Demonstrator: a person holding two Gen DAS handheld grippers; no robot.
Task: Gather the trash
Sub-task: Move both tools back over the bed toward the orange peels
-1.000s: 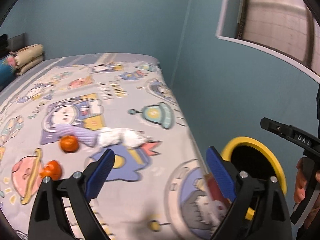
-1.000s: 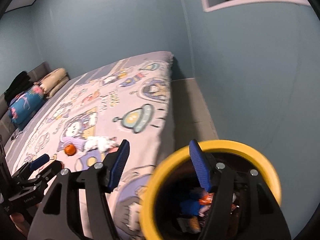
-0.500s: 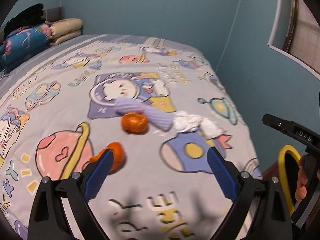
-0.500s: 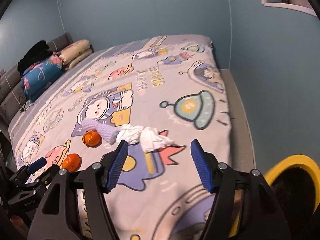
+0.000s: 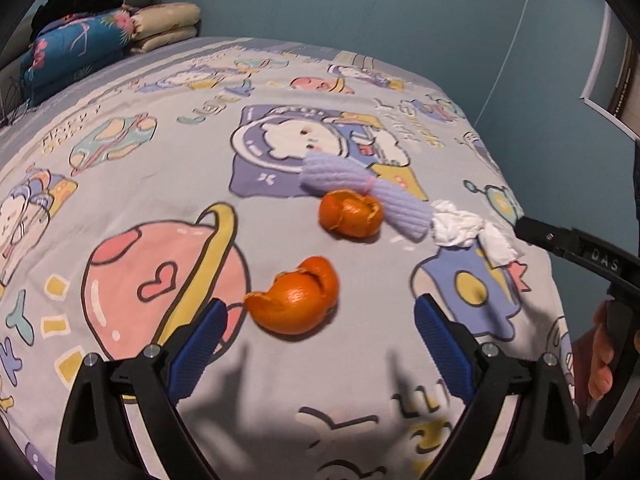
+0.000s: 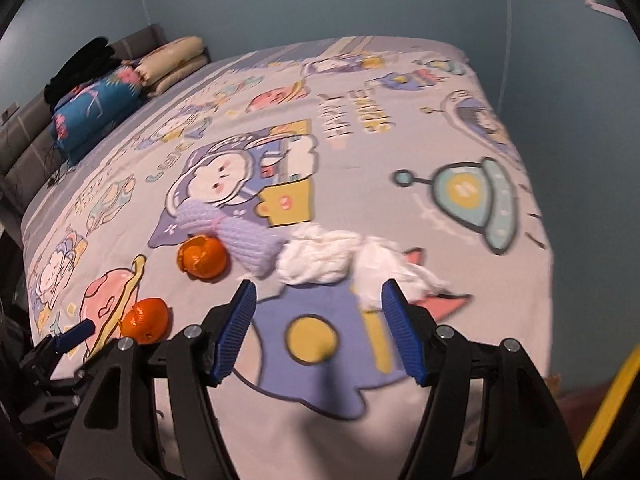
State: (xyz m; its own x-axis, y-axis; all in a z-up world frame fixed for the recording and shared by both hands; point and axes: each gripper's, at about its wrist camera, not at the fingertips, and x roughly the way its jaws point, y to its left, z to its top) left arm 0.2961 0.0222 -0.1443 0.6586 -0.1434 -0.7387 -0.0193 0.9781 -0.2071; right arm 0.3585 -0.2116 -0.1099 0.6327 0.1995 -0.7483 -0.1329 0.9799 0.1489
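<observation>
Litter on the bed (image 5: 160, 184), arranged left to right. Near peel (image 5: 294, 304) lies between the spread, empty fingers of the left gripper (image 5: 316, 344), likely its target. Second peel (image 5: 351, 213) sits at 1 o'clock from it, touching the lilac cloth (image 5: 360, 184). Tissue (image 6: 320, 258) lies at 12 o'clock of the right gripper (image 6: 318, 332), just past its tips; its fingers (image 6: 236, 332) are spread and hold nothing. Yellow bin rim (image 6: 612, 396) shows at 4 o'clock, probably the destination.

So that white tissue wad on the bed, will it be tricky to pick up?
Probably not. The tissue looks crumpled and soft, so it should squash between the pads. It is likely very light. A loose tail trails off, so part may dangle.
</observation>
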